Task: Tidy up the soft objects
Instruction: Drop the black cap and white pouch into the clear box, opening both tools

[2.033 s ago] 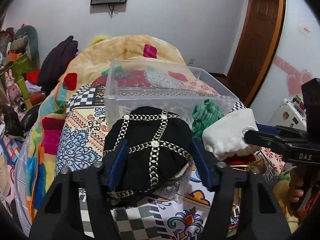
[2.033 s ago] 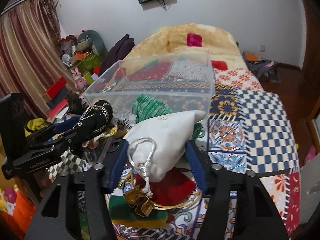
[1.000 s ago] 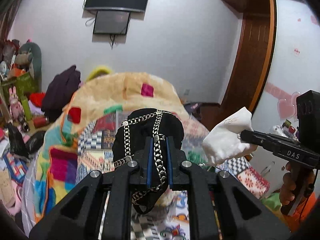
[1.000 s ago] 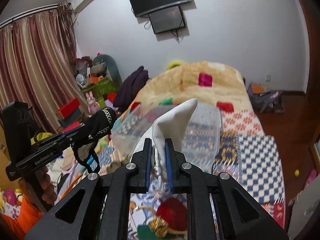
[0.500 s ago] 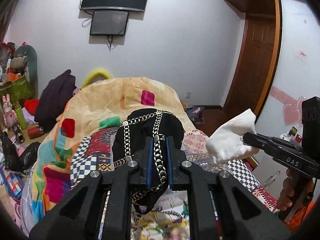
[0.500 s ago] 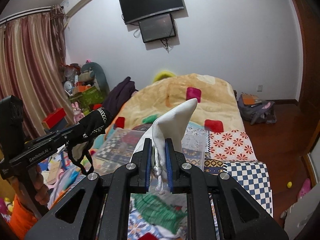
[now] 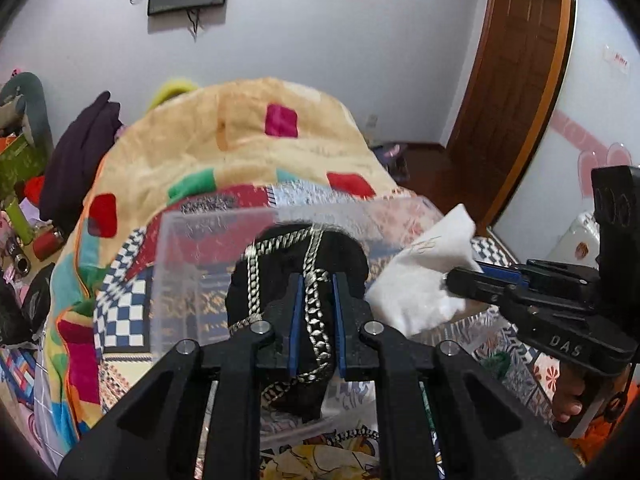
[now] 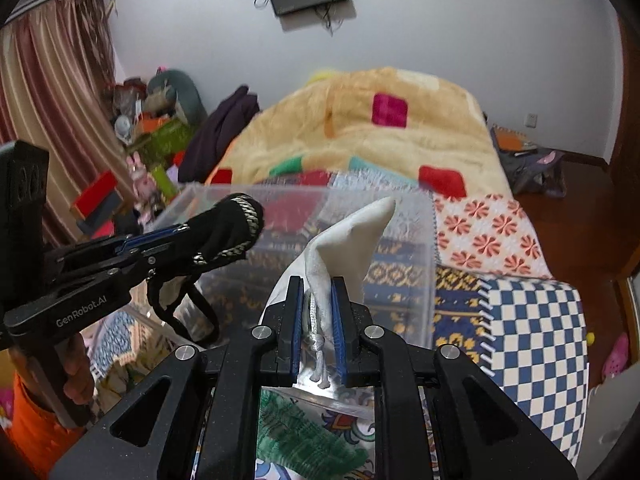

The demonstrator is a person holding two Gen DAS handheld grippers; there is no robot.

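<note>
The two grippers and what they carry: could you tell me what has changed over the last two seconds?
Both closed and lifted their loads off the bed: the left gripper took the black chain-trimmed bag, the right gripper the white drawstring pouch. Both now come back down over the clear plastic bin. The green cloth stayed put.

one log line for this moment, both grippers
left gripper: shut on black chained cap | right gripper: shut on white pouch | both at clear bin
</note>
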